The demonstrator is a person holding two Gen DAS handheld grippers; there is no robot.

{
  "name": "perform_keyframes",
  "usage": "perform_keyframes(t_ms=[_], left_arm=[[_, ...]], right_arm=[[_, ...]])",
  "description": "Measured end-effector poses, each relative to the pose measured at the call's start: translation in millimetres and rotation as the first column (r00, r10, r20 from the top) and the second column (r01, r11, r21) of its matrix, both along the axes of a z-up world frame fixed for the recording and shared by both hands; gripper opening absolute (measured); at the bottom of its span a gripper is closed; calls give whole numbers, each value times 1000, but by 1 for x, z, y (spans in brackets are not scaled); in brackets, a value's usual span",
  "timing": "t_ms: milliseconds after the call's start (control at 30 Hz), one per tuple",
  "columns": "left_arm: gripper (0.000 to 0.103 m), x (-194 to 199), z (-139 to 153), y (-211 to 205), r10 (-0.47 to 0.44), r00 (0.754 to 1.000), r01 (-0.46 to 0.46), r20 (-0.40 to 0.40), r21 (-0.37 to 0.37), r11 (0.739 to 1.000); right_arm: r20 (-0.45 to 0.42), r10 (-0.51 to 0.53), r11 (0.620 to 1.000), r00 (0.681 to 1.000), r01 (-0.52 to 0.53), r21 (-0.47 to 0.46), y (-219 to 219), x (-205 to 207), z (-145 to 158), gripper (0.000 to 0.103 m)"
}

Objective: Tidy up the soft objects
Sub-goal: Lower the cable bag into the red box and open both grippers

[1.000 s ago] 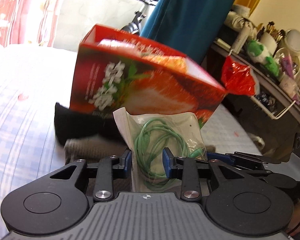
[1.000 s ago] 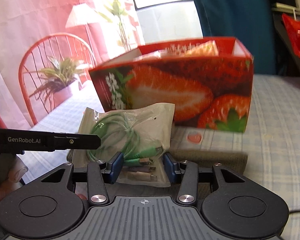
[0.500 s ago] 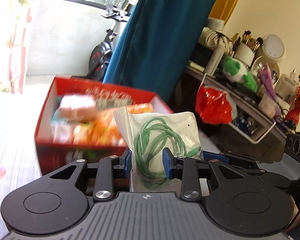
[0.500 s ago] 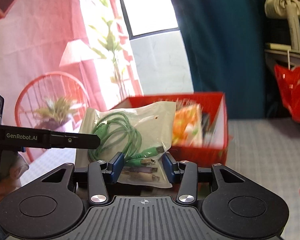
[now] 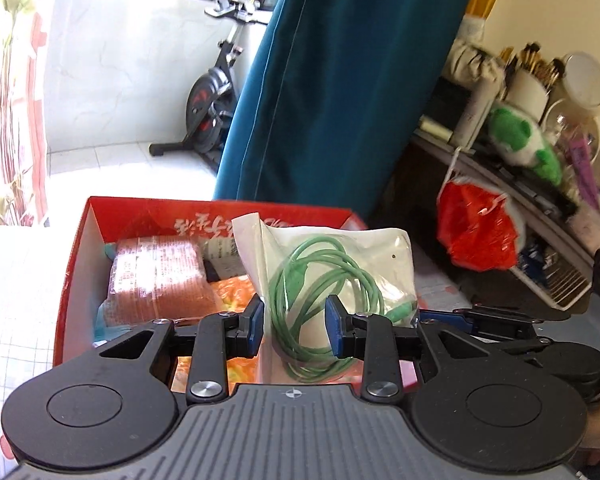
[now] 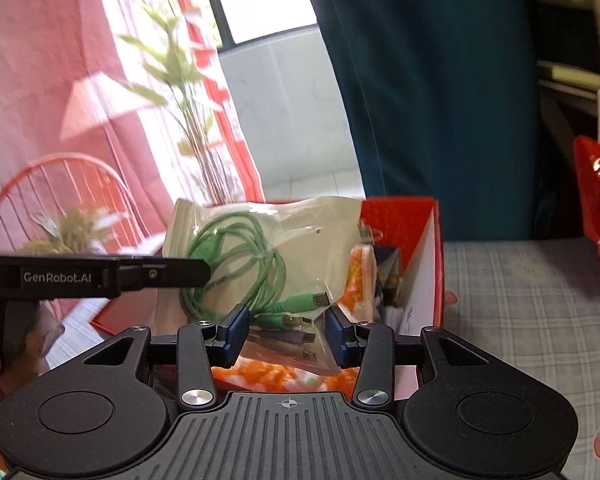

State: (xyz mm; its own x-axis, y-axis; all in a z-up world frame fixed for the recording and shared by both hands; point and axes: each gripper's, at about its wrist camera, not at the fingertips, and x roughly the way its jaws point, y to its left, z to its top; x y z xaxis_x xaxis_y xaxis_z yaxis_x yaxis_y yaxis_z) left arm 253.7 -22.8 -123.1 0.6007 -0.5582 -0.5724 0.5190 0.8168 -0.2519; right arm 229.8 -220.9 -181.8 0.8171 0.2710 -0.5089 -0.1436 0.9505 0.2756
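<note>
I've got a clear plastic bag with a coiled green cable inside, and I'm gripping it with both claws at once. My left claw is clamped on the lower part of the bag, blue pads pressed against the plastic on either side of the cable loops. My right claw pinches the same bag at its bottom edge, down where the green and purple plugs sit; its jaws are partway together and the bag fills the gap between them.

The bag stands upright in the air, held directly above the open red box, toward the box's right side as my left camera sees it. Inside the box, against its left wall, lies an orange wrapped packet, with more orange and white packaging under the bag. The box sits on a bed with a pale checked sheet.

From the right camera the box's far right corner shows just past the bag, and the black arm of my left claw reaches in from the left edge, touching the bag's side. Beyond the box hangs a teal curtain, and a red plastic bag hangs off a cluttered shelf at the right.
</note>
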Motion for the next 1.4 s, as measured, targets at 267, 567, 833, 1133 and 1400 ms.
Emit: perform_keyframes(t_ms=[267, 567, 833, 1133, 1400], left_arm=[[34, 28, -34, -8, 13, 995, -5, -96, 85, 996], [34, 34, -40, -10, 22, 996, -8, -92, 146, 989], [33, 34, -41, -10, 28, 996, -14, -88, 155, 988], [33, 25, -30, -4, 44, 997, -34, -55, 170, 985], [40, -7, -4, 4, 68, 997, -74, 36, 201, 977]], right_arm=[[-115, 19, 997, 993, -28, -78, 11, 27, -25, 40], [-117, 28, 983, 993, -49, -178, 11, 33, -15, 43], [-111, 37, 981, 993, -57, -185, 2, 29, -10, 44], [-113, 38, 978, 993, -60, -200, 3, 19, -4, 43], [-90, 44, 976, 995, -62, -208, 12, 0, 9, 44]])
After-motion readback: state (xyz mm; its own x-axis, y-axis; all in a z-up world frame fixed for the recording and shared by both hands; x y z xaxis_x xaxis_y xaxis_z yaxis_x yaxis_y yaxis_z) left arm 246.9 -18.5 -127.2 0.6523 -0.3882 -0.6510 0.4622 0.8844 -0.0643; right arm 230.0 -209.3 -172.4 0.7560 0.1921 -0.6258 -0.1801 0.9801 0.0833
